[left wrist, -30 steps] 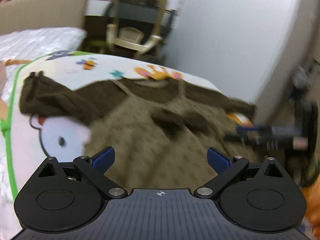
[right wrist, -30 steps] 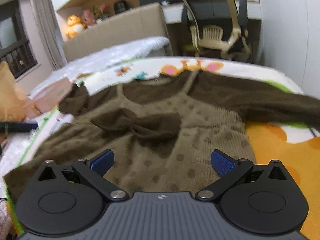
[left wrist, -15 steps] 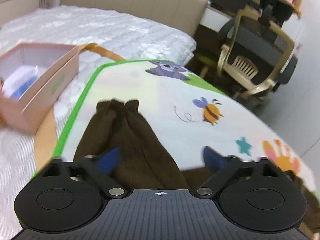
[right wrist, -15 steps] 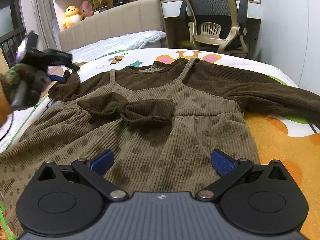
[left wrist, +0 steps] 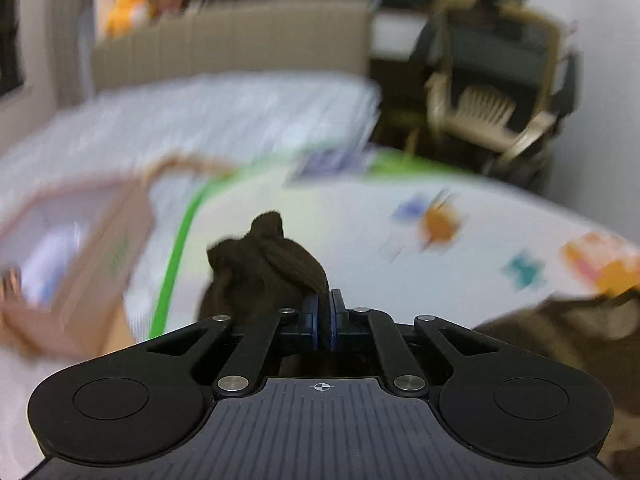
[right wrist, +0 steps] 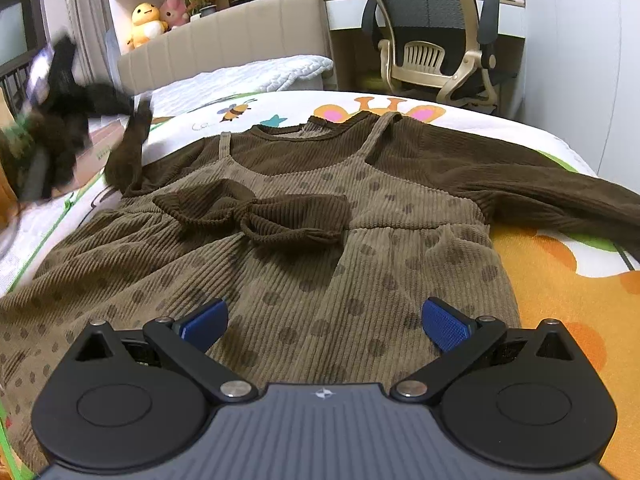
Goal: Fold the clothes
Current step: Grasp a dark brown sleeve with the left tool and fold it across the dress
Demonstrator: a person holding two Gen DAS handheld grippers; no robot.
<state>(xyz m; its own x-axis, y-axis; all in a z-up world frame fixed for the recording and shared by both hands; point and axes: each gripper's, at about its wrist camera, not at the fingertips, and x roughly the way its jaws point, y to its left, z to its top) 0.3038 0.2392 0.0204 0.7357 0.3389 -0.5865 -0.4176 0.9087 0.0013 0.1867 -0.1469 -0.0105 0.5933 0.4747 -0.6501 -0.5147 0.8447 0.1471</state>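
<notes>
A tan dotted corduroy dress point(right wrist: 320, 272) with a dark brown top and bow point(right wrist: 256, 212) lies flat on the play mat point(right wrist: 560, 280). My left gripper point(left wrist: 324, 300) is closing on the cuff of the dark brown left sleeve point(left wrist: 272, 264); the pads pinch the fabric, which bunches up ahead of them. In the right wrist view that sleeve point(right wrist: 132, 152) rises off the mat at the left, by the blurred left gripper point(right wrist: 60, 92). My right gripper point(right wrist: 324, 320) hovers open above the skirt, nothing between its fingers. The right sleeve point(right wrist: 540, 192) lies stretched out.
A pink open box point(left wrist: 80, 260) sits left of the mat's green edge. A quilted white cover point(right wrist: 260, 76) and beige headboard point(right wrist: 224, 40) are behind, with plush toys point(right wrist: 148, 24) on a shelf. An office chair point(right wrist: 432, 40) stands at the back right.
My left gripper swung left from over the dress to the left sleeve's end and shut on the cuff, which now lifts off the mat. The right gripper stayed put and open.
</notes>
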